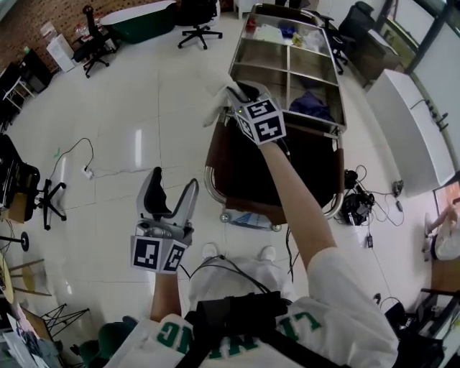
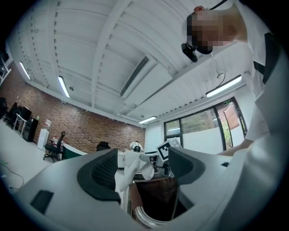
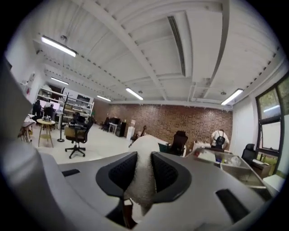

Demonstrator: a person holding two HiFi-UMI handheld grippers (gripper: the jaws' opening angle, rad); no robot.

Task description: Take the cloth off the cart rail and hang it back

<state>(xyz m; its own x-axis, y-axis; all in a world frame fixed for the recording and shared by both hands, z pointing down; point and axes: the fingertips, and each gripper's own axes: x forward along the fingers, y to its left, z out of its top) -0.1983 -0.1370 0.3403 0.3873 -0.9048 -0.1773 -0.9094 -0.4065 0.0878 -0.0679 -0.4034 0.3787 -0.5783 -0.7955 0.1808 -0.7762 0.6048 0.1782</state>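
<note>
A white cloth (image 1: 218,101) hangs from my right gripper (image 1: 241,97), held up over the near left end of the steel cart (image 1: 287,68). In the right gripper view the cloth (image 3: 143,180) is pinched between the two dark pads, so that gripper is shut on it. The cart's curved push rail (image 1: 213,190) runs round its near end, below the cloth. My left gripper (image 1: 170,201) hangs lower and to the left over the floor, open with nothing in it. Through its jaws, in the left gripper view, the cloth (image 2: 131,171) and the rail (image 2: 144,219) show ahead.
A brown bag (image 1: 277,162) fills the cart's near end, and a dark cloth (image 1: 310,104) lies in its tray. Office chairs (image 1: 198,18) stand at the back, another chair (image 1: 29,190) and a floor cable (image 1: 79,162) on the left. A white cabinet (image 1: 410,126) stands right, with cables (image 1: 359,205) beside it.
</note>
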